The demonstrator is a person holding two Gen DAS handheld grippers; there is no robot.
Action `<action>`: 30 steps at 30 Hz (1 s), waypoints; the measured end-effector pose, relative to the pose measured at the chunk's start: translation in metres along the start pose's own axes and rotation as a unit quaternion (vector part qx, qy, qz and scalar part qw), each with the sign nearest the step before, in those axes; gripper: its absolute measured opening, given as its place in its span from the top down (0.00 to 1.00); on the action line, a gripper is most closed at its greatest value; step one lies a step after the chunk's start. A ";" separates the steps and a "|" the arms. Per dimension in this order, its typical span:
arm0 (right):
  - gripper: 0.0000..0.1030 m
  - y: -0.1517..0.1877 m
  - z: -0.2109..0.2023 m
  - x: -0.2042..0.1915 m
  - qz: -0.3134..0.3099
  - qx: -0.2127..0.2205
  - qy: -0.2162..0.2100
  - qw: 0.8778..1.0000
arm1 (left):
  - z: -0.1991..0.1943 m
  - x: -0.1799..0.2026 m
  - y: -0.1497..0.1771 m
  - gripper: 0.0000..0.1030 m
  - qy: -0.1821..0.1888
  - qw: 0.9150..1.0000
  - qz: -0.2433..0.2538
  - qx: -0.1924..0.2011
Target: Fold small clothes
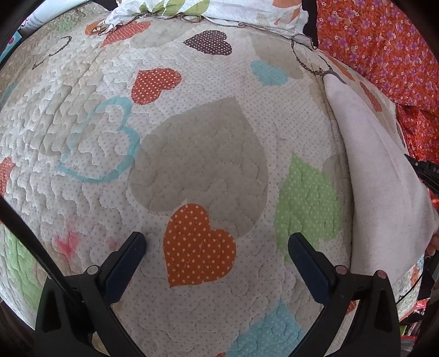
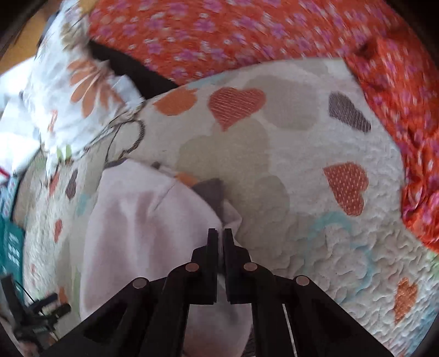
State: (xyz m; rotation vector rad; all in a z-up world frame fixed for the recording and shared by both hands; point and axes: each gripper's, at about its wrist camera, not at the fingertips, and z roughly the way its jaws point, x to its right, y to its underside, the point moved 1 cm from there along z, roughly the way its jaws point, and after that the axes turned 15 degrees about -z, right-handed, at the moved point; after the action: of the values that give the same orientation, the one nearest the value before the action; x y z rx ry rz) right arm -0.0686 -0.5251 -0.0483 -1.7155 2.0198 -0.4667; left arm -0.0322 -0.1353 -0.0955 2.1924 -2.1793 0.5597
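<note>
Left wrist view: my left tool (image 1: 216,244) hangs with its fingers spread wide, nothing between them, over the heart-print quilt (image 1: 192,153) on the bed. An orange dotted heart patch (image 1: 199,247) sits between the fingertips. The pale pink garment (image 1: 384,175) lies along the right edge of the frame. Red floral fabric (image 1: 384,49) fills the upper right; a white flower-print cloth (image 1: 192,8) runs along the top.

Right wrist view, blurred: my right tool (image 2: 220,233) is pressed together, pinching an edge of the pale pink garment (image 2: 142,219), which spreads across the lower left and centre. The quilt (image 2: 315,142) lies beyond, red floral fabric (image 2: 247,35) across the top.
</note>
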 end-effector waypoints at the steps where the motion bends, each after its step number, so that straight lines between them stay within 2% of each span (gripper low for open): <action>1: 0.96 -0.004 -0.005 -0.006 -0.013 0.007 0.007 1.000 | -0.001 0.000 0.000 0.00 0.002 1.000 -0.001 -0.001; 5: 0.97 -0.026 -0.023 -0.007 -0.016 0.050 0.063 0.997 | -0.005 -0.003 0.000 0.00 0.014 1.000 -0.009 -0.004; 8: 0.97 -0.046 -0.017 -0.002 -0.011 0.056 0.096 0.994 | -0.007 -0.002 0.000 0.00 0.014 1.000 -0.007 -0.003; 11: 0.97 -0.058 0.004 -0.009 -0.034 0.040 0.132 0.990 | -0.008 -0.003 -0.001 0.00 0.011 1.000 -0.008 -0.004; 14: 0.96 -0.064 0.030 -0.013 -0.043 0.017 0.145 0.988 | -0.011 -0.005 -0.002 0.00 0.014 1.000 -0.012 -0.003; 16: 0.96 -0.062 0.052 -0.008 -0.041 -0.033 0.142 0.988 | -0.014 -0.006 -0.002 0.00 0.014 1.000 -0.011 0.002; 17: 0.96 -0.062 0.055 -0.007 -0.046 -0.043 0.152 0.986 | -0.016 -0.007 -0.003 0.00 0.013 1.000 -0.011 0.005; 19: 0.95 -0.061 0.042 -0.009 -0.051 -0.026 0.160 0.985 | -0.017 -0.009 -0.004 0.00 0.013 1.000 -0.013 0.006; 21: 0.95 -0.059 0.011 -0.014 -0.039 0.009 0.145 0.989 | -0.016 -0.011 -0.005 0.00 0.016 1.000 -0.018 0.002; 24: 0.94 -0.050 -0.031 -0.023 -0.023 0.054 0.084 0.995 | -0.012 -0.011 -0.006 0.00 0.021 0.999 -0.026 -0.010; 25: 0.94 -0.045 -0.038 -0.029 -0.021 0.057 0.057 0.996 | -0.010 -0.009 -0.006 0.00 0.024 0.999 -0.028 -0.013; 27: 0.94 -0.035 -0.038 -0.036 -0.022 0.040 0.008 0.999 | -0.008 -0.004 -0.005 0.00 0.025 0.999 -0.025 -0.017; 28: 0.94 -0.024 -0.030 -0.041 -0.023 0.012 -0.015 1.000 | -0.007 -0.001 -0.004 0.00 0.024 0.999 -0.022 -0.017; 30: 0.95 -0.001 -0.017 -0.044 -0.030 -0.035 -0.003 0.999 | -0.009 0.003 -0.001 0.00 0.024 1.000 -0.015 -0.014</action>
State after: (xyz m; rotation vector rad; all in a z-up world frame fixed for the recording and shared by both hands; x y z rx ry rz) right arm -0.0717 -0.4822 -0.0284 -1.8213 2.0067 -0.4154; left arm -0.0336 -0.1357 -0.0866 2.1705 -2.1146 0.5723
